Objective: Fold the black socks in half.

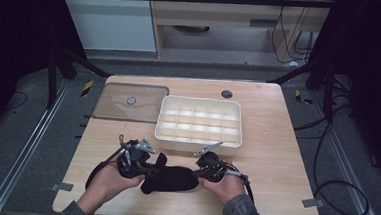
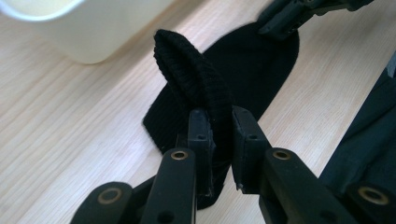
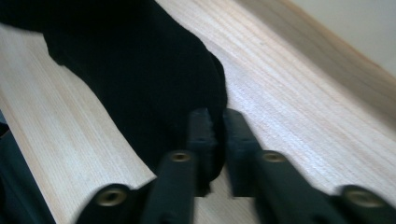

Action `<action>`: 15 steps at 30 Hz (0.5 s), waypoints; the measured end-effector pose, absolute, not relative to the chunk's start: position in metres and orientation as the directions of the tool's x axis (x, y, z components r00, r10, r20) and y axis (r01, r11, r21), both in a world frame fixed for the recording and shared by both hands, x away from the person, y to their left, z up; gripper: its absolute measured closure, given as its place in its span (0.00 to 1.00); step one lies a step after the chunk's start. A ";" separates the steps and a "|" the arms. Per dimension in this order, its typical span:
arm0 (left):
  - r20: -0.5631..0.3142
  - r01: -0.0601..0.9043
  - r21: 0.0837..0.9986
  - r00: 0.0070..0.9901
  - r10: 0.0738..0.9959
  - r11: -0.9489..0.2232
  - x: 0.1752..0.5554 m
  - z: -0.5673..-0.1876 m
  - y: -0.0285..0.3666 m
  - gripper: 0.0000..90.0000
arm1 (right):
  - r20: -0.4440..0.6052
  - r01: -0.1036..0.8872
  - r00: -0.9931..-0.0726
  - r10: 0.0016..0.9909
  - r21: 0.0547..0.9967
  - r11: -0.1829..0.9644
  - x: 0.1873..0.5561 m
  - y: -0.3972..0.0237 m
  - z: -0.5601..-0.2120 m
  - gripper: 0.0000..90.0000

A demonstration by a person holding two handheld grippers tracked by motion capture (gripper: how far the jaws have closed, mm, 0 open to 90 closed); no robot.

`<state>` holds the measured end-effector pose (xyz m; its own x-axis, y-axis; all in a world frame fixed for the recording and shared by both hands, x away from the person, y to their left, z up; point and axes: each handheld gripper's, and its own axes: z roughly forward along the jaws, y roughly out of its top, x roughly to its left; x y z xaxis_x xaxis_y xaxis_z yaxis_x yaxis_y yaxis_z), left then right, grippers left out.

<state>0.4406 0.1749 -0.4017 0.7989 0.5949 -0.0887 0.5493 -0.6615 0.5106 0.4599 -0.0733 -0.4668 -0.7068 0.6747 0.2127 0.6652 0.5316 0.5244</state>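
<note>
A black sock (image 1: 171, 179) lies flat on the wooden table (image 1: 275, 163) near its front edge, between my two grippers. My left gripper (image 1: 153, 171) is shut on the ribbed cuff end, which stands up folded between its pads (image 2: 220, 126) while the rest of the sock (image 2: 252, 65) stays on the wood. My right gripper (image 1: 197, 174) is at the opposite, toe end. In the right gripper view its jaws (image 3: 217, 126) stand close together with the edge of the sock (image 3: 140, 70) between them. In the left gripper view the right gripper (image 2: 285, 18) rests on the far end.
A white box (image 1: 197, 143) divided into several compartments stands just behind the sock. A clear lid (image 1: 128, 102) lies flat to the left of the box. A person's hands and sleeves come in over the front table edge.
</note>
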 end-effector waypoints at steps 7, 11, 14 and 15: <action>-0.098 0.541 0.499 0.811 0.576 -0.677 0.442 -0.413 0.160 0.88 | 0.203 0.657 -0.705 0.680 0.547 0.518 0.455 -0.083 -0.455 0.64; -0.102 0.535 0.503 0.817 0.568 -0.679 0.439 -0.417 0.154 0.87 | 0.218 0.662 -0.703 0.677 0.546 0.513 0.456 -0.084 -0.459 0.73; -0.102 0.529 0.501 0.822 0.561 -0.684 0.438 -0.418 0.150 0.87 | 0.224 0.657 -0.713 0.664 0.543 0.523 0.455 -0.082 -0.462 0.85; -0.107 0.529 0.504 0.822 0.559 -0.683 0.439 -0.419 0.148 0.87 | 0.228 0.661 -0.712 0.664 0.537 0.524 0.455 -0.082 -0.463 0.88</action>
